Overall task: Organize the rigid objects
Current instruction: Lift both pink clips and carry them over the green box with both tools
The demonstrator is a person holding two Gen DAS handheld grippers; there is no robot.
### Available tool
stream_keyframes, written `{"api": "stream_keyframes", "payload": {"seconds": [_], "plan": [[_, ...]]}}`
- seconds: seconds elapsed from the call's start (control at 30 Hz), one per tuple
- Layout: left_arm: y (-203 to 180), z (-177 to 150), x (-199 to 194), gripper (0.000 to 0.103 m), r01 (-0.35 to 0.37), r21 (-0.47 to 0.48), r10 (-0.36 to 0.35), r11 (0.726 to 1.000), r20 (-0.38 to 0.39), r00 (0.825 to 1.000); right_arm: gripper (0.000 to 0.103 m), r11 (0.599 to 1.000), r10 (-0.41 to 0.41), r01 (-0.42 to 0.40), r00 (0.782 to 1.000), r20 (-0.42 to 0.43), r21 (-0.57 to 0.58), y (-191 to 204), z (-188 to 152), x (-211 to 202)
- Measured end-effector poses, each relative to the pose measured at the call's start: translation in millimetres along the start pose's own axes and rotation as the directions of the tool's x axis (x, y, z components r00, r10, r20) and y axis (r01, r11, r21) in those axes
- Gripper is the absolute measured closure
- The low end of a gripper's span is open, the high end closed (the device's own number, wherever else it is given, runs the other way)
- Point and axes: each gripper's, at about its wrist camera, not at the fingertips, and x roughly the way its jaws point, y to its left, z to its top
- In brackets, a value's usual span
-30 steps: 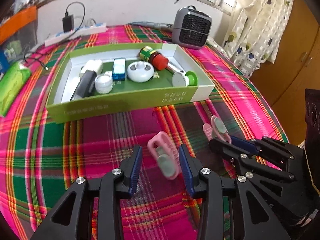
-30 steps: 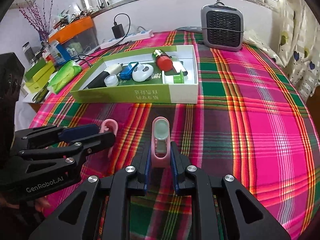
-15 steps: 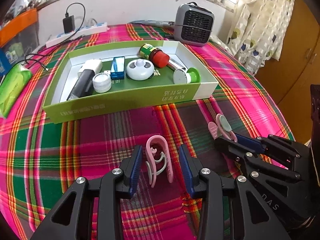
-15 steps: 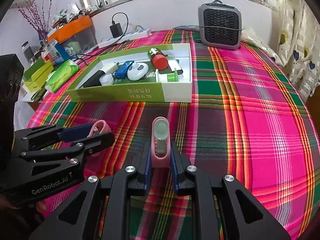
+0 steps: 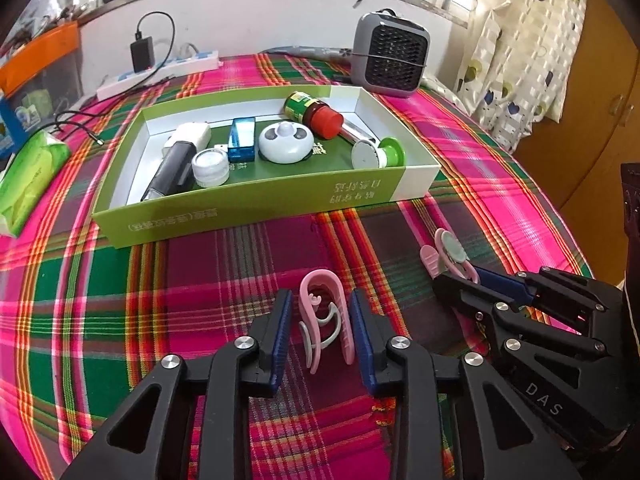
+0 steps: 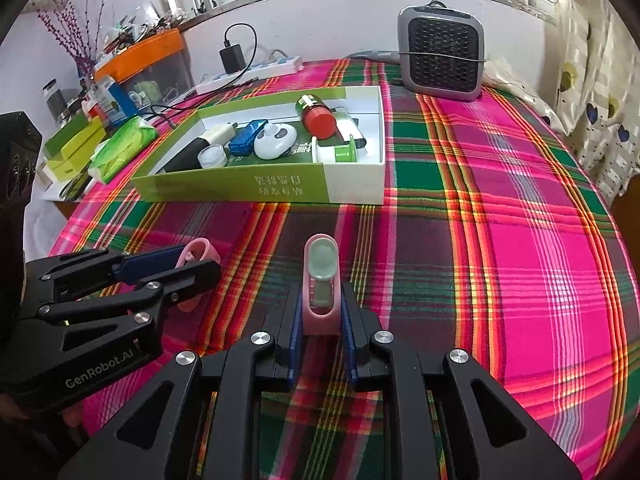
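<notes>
Two pink clips with grey-green pads are the loose items. One pink clip (image 5: 322, 278) stands on its edge on the plaid cloth between the blue pads of my left gripper (image 5: 321, 297), which is open with a small gap on the left side. My right gripper (image 6: 320, 292) is shut on the other pink clip (image 6: 320, 264), its rounded end pointing at the box. In the left wrist view the right gripper (image 5: 456, 276) and its clip (image 5: 450, 248) are at right. The left gripper (image 6: 200, 264) shows at left in the right wrist view.
A green and white box (image 5: 240, 216) ahead holds a red-capped bottle (image 5: 316, 114), a white round case (image 5: 285, 144), a blue stick, a small jar and a black tube. A grey heater (image 5: 390, 56) stands behind, a power strip (image 5: 160, 72) and a green pack (image 5: 28, 172) at left.
The clip between my left fingers has turned from lying flat and tilted to standing on its edge. Finger spacing is unchanged. The right gripper keeps its clip and has drifted slightly.
</notes>
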Motion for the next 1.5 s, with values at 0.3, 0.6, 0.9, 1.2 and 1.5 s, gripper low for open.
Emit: {"api": "stream_keyframes", "payload": {"seconds": [0.3, 0.6, 0.9, 1.2, 1.5], "plan": [[3.3, 0.1, -0.3, 0.081, 0.007, -0.007, -0.007, 1.0, 0.006, 1.0, 0.084, 1.0, -0.009, 0.009, 1.0, 0.0, -0.005, 0.8, 0.0, 0.5], [3.1, -0.4, -0.8, 0.081, 0.009, -0.008, -0.008, 1.0, 0.006, 1.0, 0.084, 1.0, -0.009, 0.009, 1.0, 0.0, -0.006, 1.2, 0.1, 0.2], [2.2, -0.9, -1.7, 0.081, 0.013, -0.003, -0.013, 1.0, 0.005, 1.0, 0.085, 1.0, -0.006, 0.006, 1.0, 0.0, -0.008, 0.8, 0.1, 0.7], [-0.3, 2.2, -8.2, 0.081, 0.018, 0.004, -0.018, 1.0, 0.021, 1.0, 0.085, 1.0, 0.002, -0.002, 1.0, 0.012, -0.015, 3.1, 1.1, -2.2], [1.7, 9.0, -19.6, 0.081, 0.018, 0.013, -0.019, 1.0, 0.055, 0.998, 0.084, 1.0, 0.003, -0.002, 0.999, 0.04, -0.019, 7.3, 7.9, -8.9]]}}
